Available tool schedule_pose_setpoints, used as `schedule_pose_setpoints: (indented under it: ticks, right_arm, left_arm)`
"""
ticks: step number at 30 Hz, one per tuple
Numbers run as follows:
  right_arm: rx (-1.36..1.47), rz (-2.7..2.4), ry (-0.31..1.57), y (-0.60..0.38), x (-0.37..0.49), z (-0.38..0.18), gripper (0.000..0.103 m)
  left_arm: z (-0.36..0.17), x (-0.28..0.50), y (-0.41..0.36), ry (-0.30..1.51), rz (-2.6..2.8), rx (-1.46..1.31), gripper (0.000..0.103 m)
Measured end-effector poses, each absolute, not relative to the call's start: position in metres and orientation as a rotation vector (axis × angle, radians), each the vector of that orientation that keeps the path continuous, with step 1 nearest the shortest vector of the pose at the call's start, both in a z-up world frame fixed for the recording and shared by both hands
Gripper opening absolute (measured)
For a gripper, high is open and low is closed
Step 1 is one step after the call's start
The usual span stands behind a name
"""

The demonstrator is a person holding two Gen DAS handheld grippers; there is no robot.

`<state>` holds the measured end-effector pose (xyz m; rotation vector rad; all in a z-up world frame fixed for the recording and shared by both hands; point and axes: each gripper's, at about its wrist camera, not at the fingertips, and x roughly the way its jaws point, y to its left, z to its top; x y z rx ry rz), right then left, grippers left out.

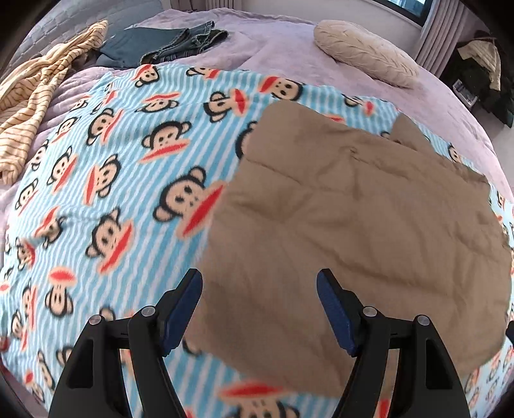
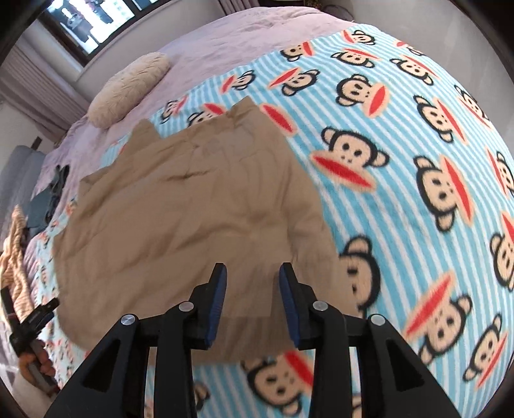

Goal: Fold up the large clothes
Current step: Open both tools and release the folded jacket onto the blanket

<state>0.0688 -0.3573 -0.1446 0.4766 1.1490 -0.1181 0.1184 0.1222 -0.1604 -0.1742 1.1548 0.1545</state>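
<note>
A tan garment (image 1: 353,225) lies spread flat on a blue-striped monkey-print blanket (image 1: 112,193). It also shows in the right wrist view (image 2: 192,209) on the same blanket (image 2: 401,160). My left gripper (image 1: 260,283) is open and empty, hovering above the garment's near left edge. My right gripper (image 2: 252,276) is open and empty above the garment's near right edge. The left gripper (image 2: 35,321) and the hand holding it show at the far left of the right wrist view.
A cream pillow (image 1: 366,51) lies on the lilac bedspread (image 1: 273,41) beyond the blanket. Dark jeans (image 1: 167,41) and a yellow striped garment (image 1: 38,96) lie at the far left. A window (image 2: 90,19) and clutter on the floor (image 1: 478,70) flank the bed.
</note>
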Motion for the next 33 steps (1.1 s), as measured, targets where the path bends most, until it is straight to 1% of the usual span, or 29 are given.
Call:
schedule_pose_setpoints:
  ticks: [1, 5, 7, 11, 13, 14, 15, 16, 17, 18, 19, 20, 26, 27, 28, 33]
  right_arm:
    - [0.486, -0.098, 1.167, -0.355, 0.062, -0.144, 0.047]
    - [0.508, -0.05, 1.222, -0.35, 0.044, -0.15, 0.049]
    - [0.531, -0.039, 1.244, -0.351, 0.038, -0.156, 0.054]
    - [0.575, -0.014, 1.28, -0.353, 0.027, -0.166, 0.056]
    - [0.574, 0.002, 1.288, -0.354, 0.028, -0.169, 0.063]
    - [0.575, 0.009, 1.292, -0.355, 0.026, -0.17, 0.064]
    - [0.578, 0.014, 1.294, -0.355, 0.026, -0.171, 0.064]
    - [0.58, 0.019, 1.297, -0.355, 0.024, -0.173, 0.064]
    - [0.583, 0.021, 1.299, -0.355, 0.022, -0.173, 0.064]
    - [0.587, 0.021, 1.298, -0.355, 0.021, -0.174, 0.066]
    - [0.594, 0.023, 1.298, -0.354, 0.02, -0.175, 0.07]
    - [0.6, 0.025, 1.298, -0.353, 0.018, -0.177, 0.072]
    - [0.64, 0.016, 1.296, -0.338, 0.012, -0.187, 0.075]
    - [0.663, 0.014, 1.29, -0.335, 0.011, -0.189, 0.081]
    - [0.688, 0.015, 1.281, -0.332, 0.01, -0.19, 0.082]
    - [0.811, 0.025, 1.255, -0.314, 0.008, -0.198, 0.083]
  left_arm:
    - [-0.157, 0.111, 0.118, 1.156, 0.158, -0.17, 0.075]
    - [-0.153, 0.089, 0.098, 1.175, 0.151, -0.155, 0.075]
    - [-0.153, 0.079, 0.09, 1.187, 0.152, -0.146, 0.075]
    - [-0.155, 0.06, 0.076, 1.203, 0.155, -0.161, 0.075]
    - [-0.155, 0.052, 0.07, 1.213, 0.153, -0.175, 0.075]
    - [-0.156, 0.048, 0.068, 1.215, 0.153, -0.177, 0.075]
    - [-0.156, 0.044, 0.065, 1.215, 0.156, -0.175, 0.078]
    - [-0.157, 0.041, 0.062, 1.216, 0.16, -0.168, 0.096]
    - [-0.157, 0.039, 0.061, 1.211, 0.164, -0.165, 0.103]
    - [-0.157, 0.036, 0.06, 1.198, 0.168, -0.16, 0.103]
    - [-0.157, 0.033, 0.056, 1.197, 0.16, -0.149, 0.103]
    - [-0.158, 0.032, 0.055, 1.202, 0.156, -0.143, 0.103]
    - [-0.168, 0.027, 0.056, 1.224, 0.128, -0.124, 0.103]
    - [-0.17, 0.027, 0.058, 1.228, 0.123, -0.126, 0.103]
    - [-0.173, 0.027, 0.06, 1.234, 0.115, -0.126, 0.103]
    - [-0.178, 0.024, 0.07, 1.244, 0.086, -0.132, 0.103]
